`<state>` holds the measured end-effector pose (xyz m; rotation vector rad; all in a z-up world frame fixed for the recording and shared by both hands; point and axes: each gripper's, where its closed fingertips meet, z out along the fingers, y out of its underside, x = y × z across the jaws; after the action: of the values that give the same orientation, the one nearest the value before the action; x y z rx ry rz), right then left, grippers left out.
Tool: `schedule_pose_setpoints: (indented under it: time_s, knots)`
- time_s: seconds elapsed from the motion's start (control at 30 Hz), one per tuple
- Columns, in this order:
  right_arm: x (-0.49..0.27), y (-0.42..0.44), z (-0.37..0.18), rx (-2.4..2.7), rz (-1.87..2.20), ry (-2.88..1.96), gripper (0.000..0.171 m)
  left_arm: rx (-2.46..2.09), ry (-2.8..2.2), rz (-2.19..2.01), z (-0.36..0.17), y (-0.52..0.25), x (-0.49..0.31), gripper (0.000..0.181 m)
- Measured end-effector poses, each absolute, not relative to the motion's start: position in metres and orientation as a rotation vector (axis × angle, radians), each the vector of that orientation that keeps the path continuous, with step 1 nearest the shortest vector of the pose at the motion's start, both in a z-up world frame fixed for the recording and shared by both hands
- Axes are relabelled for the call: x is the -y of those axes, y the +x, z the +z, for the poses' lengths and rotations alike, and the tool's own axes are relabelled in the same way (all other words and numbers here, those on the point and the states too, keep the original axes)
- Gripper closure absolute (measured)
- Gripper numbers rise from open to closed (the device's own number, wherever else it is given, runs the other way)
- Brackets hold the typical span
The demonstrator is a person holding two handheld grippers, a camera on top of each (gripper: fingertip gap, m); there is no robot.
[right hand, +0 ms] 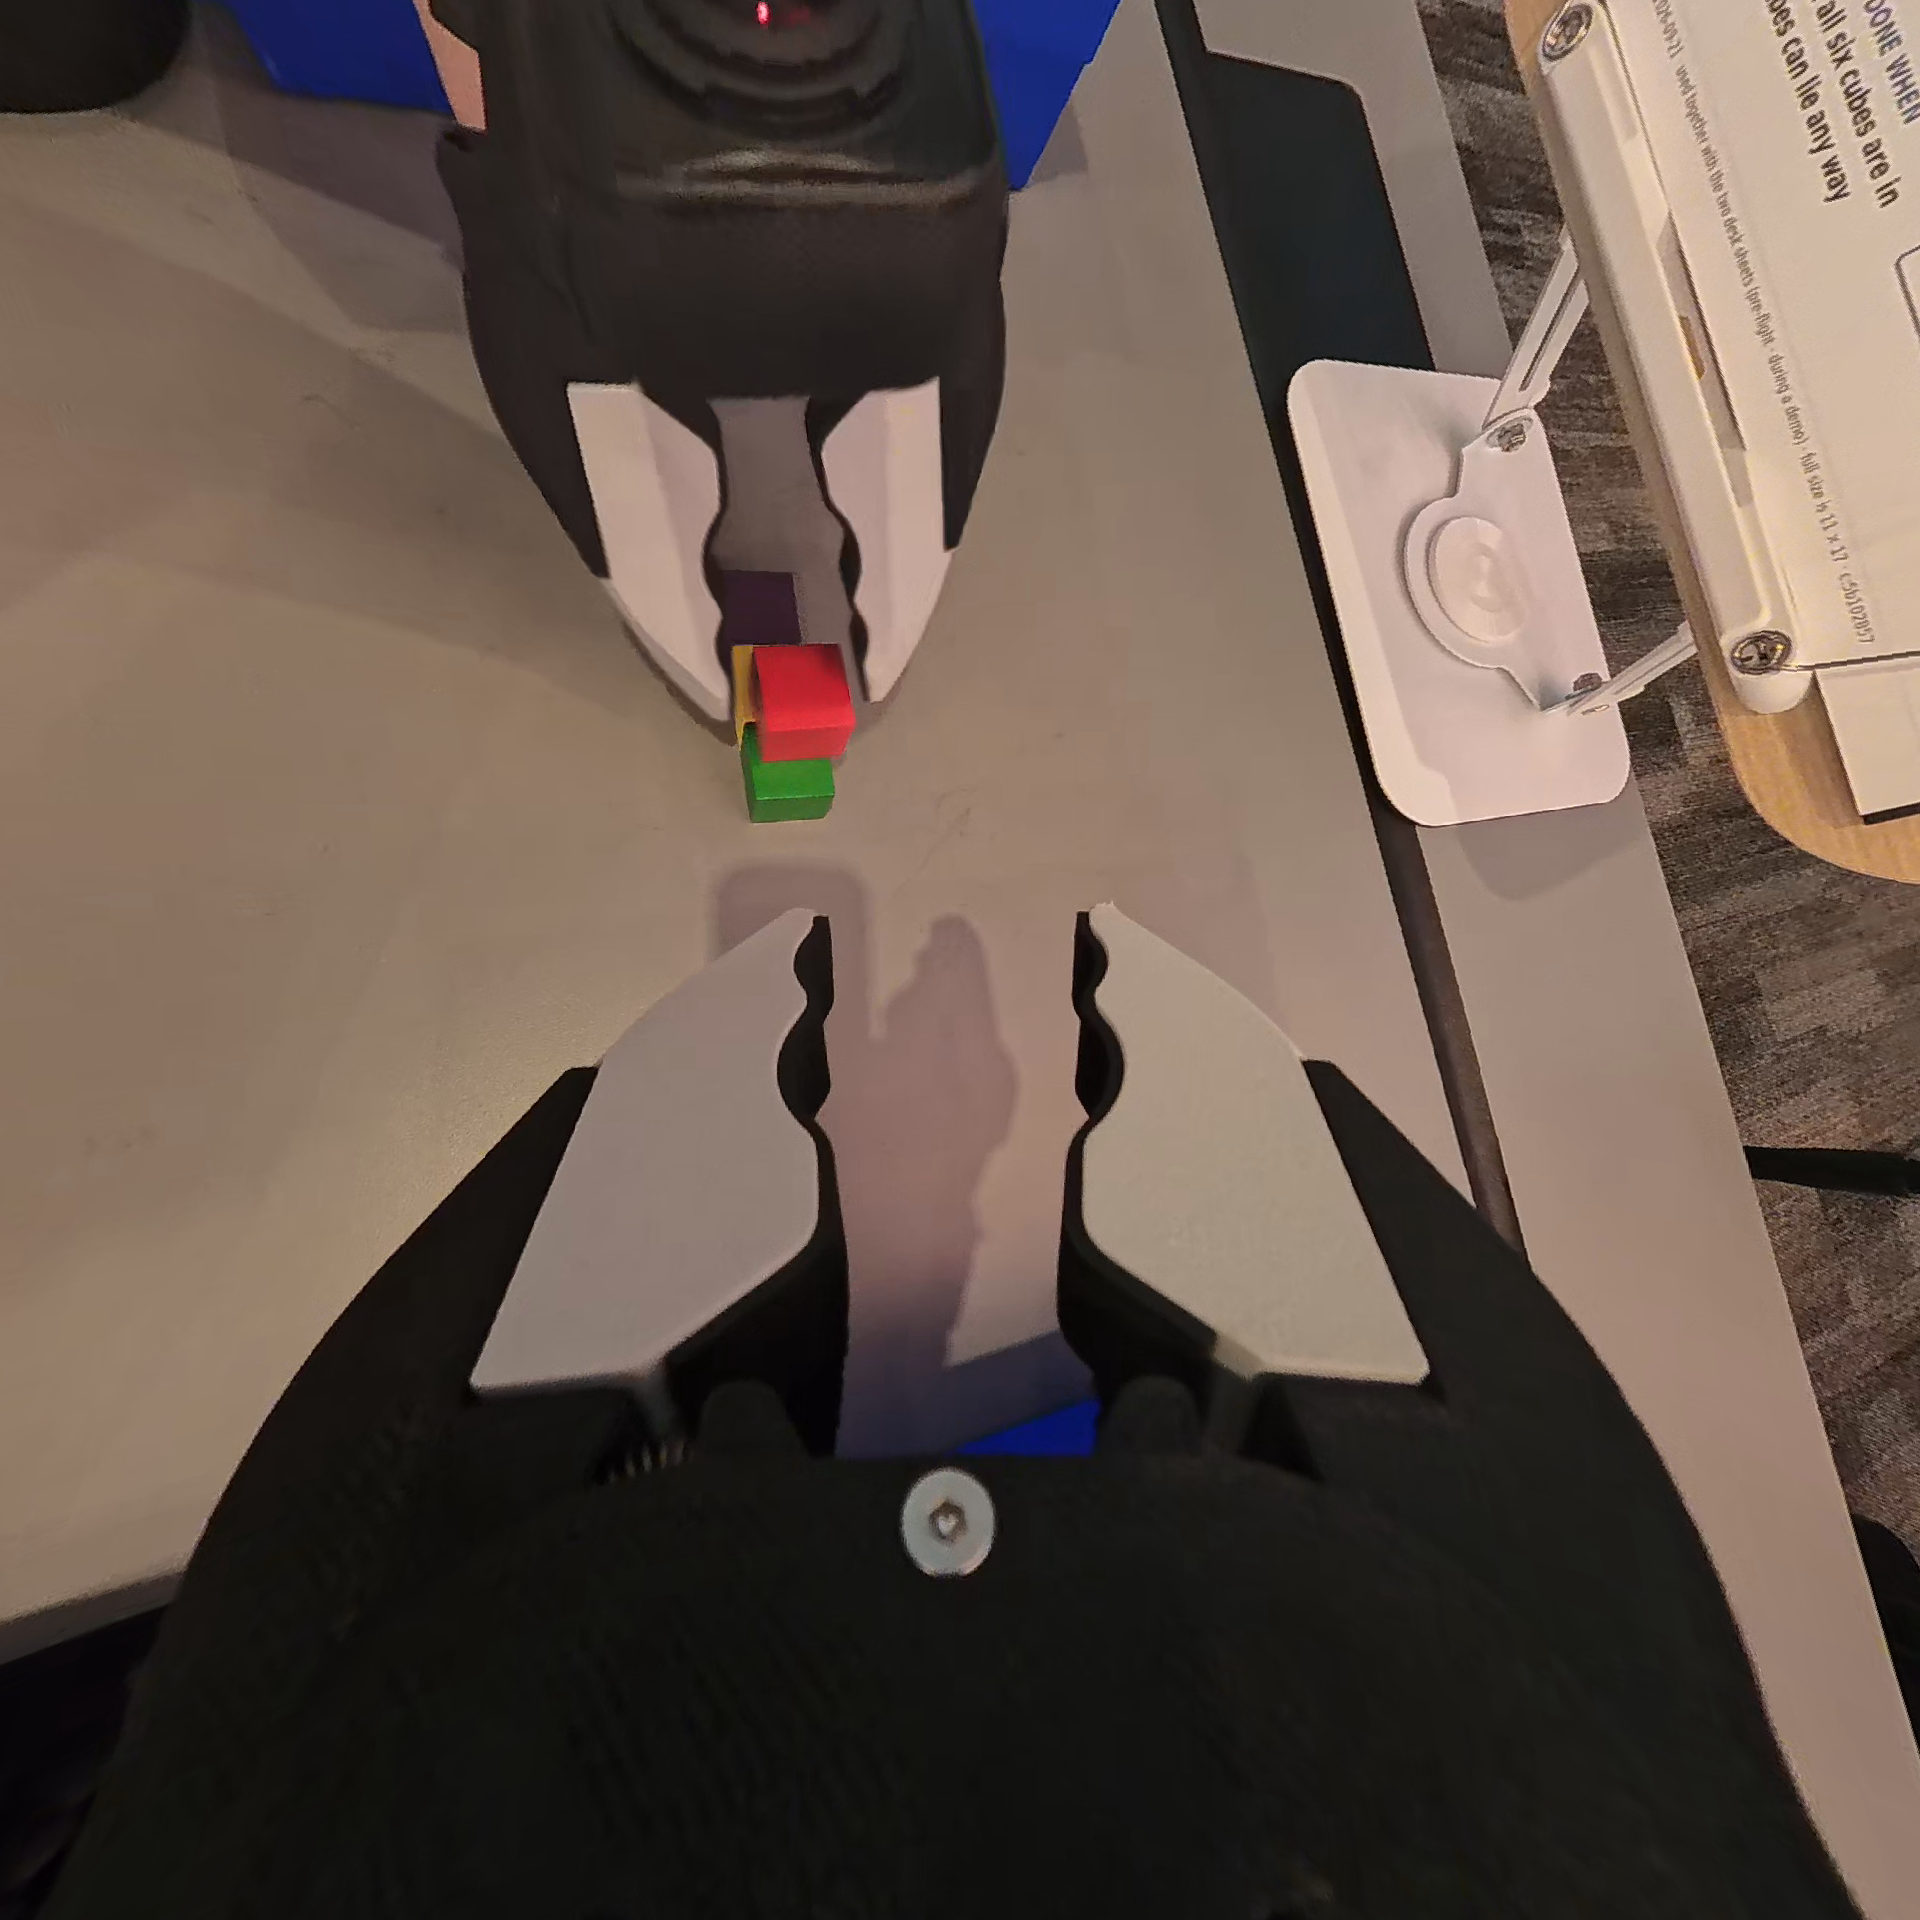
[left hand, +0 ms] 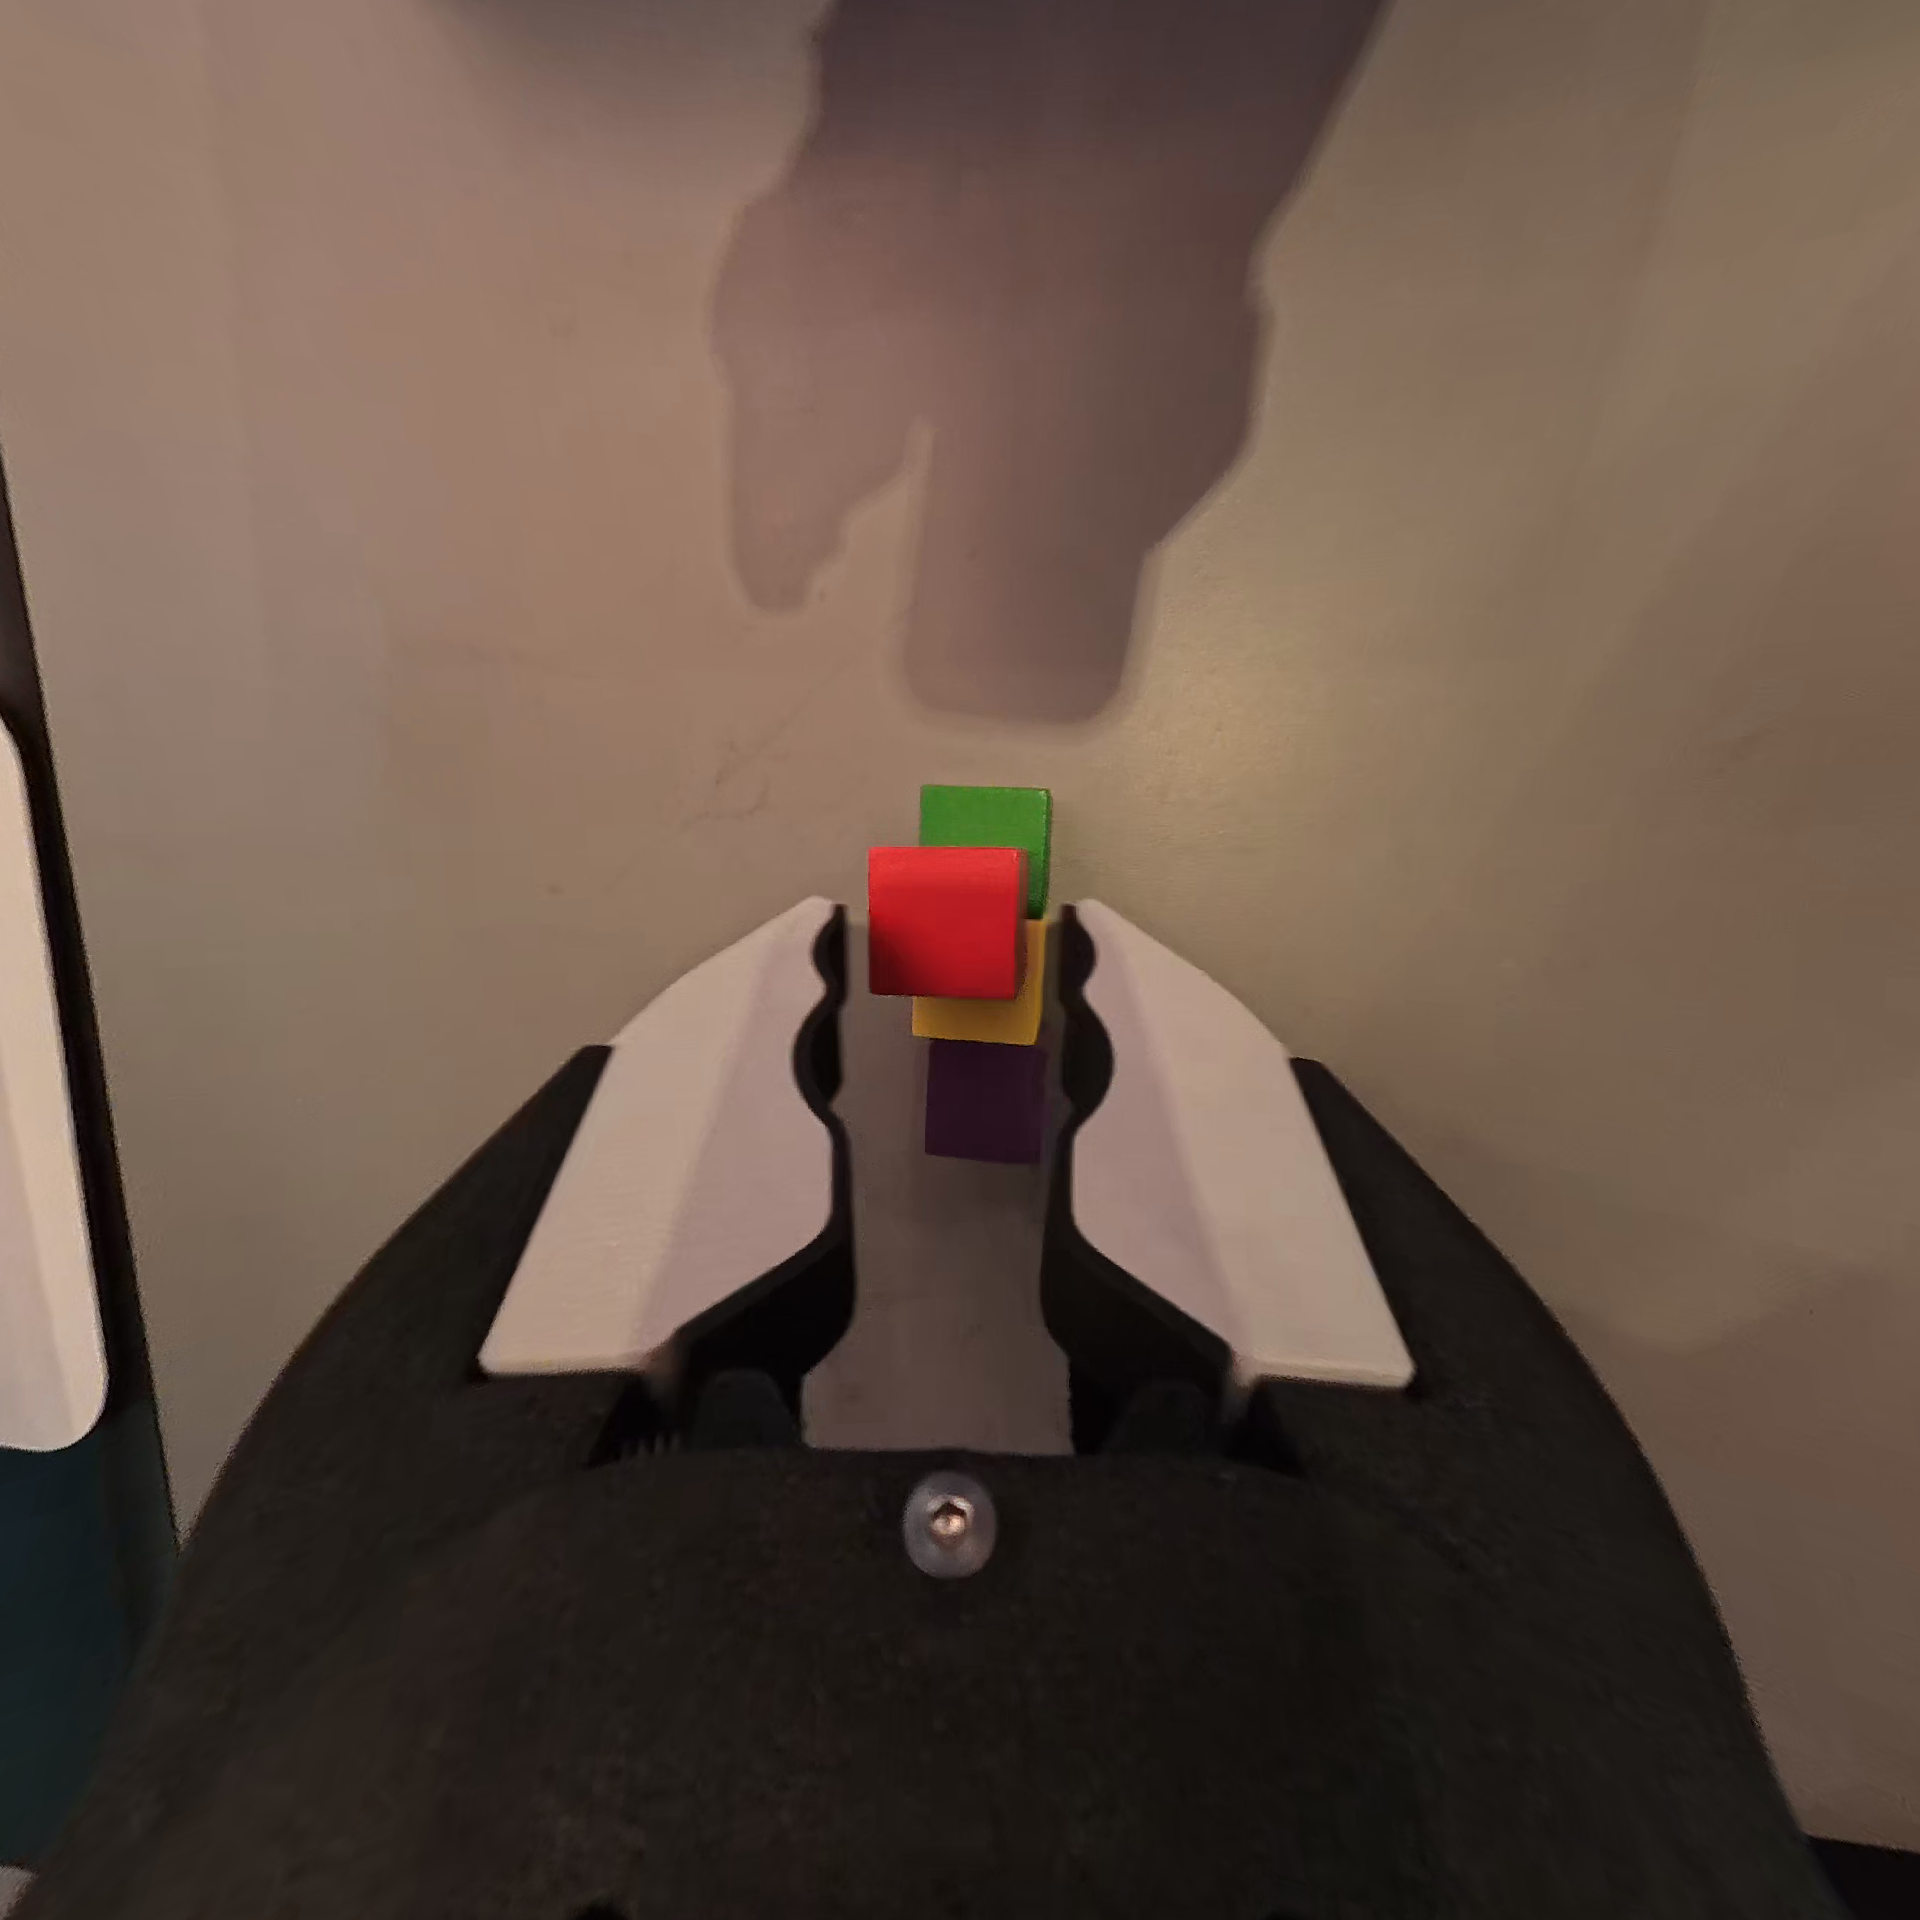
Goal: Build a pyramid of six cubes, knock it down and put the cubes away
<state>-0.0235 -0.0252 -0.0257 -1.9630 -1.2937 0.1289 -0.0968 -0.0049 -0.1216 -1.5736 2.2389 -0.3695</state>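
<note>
Four cubes show up in your left wrist view, all bunched at the tips of your left gripper [left hand: 956, 914]. Taking the yellow cube [left hand: 1023, 1003] as the anchor: the purple cube [left hand: 982, 1101] sits just on the near side of it, down between your fingers, the green cube [left hand: 987, 826] is just past it, and the red cube [left hand: 945, 920] is perched on top, shifted a bit left and overlapping the green one too. Your jaws are spread with a gap either side of the cubes, so nothing is pinched. It all sits on the grey table [left hand: 1455, 727].

Over in your right wrist view, your right gripper [right hand: 954, 920] hangs above bare table [right hand: 312, 935], fingers apart and holding nothing. The same stack is ahead: green cube [right hand: 790, 792] nearest you, red cube [right hand: 802, 694] up top, and only a sliver of the yellow cube [right hand: 742, 686] peeks out left of red. The purple cube [right hand: 761, 608] sits behind it, between the left gripper's [right hand: 795, 696] fingers. Well off to the right of yellow there's a white stand [right hand: 1455, 623].
</note>
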Motion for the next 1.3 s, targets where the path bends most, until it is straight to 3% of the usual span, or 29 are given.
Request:
schedule_pose_setpoints:
  time_s: [0.1, 0.4, 0.63, 0.8, 0.93, 1.07, 1.3]
  knots:
    - [0.025, -0.022, -0.026, 1.291, 0.127, -1.965, 0.126, -2.199, -1.541, -0.413, -0.108, -0.094, 0.006, 0.125]
    - [0.024, -0.018, -0.027, 1.277, 0.135, -1.97, 0.126, -1.944, -1.6, -0.516, -0.031, -0.126, -0.02, 0.132]
    - [0.022, -0.022, -0.034, 1.294, 0.149, -1.979, 0.125, -1.498, -1.836, -0.262, 0.014, -0.254, -0.108, 0.142]
    - [0.019, -0.028, -0.04, 1.31, 0.166, -1.988, 0.125, -1.103, -2.223, -0.202, -0.021, -0.351, -0.148, 0.143]
    - [0.017, -0.029, -0.046, 1.321, 0.167, -2.006, 0.125, -0.922, -2.395, -0.342, -0.075, -0.364, -0.156, 0.141]
    - [0.019, -0.03, -0.047, 1.313, 0.197, -2.01, 0.125, -1.076, -2.347, -0.321, -0.113, -0.356, -0.164, 0.137]
    - [0.018, -0.027, -0.043, 1.288, 0.213, -2.007, 0.125, -1.36, -2.207, -0.4, -0.129, -0.323, -0.156, 0.131]
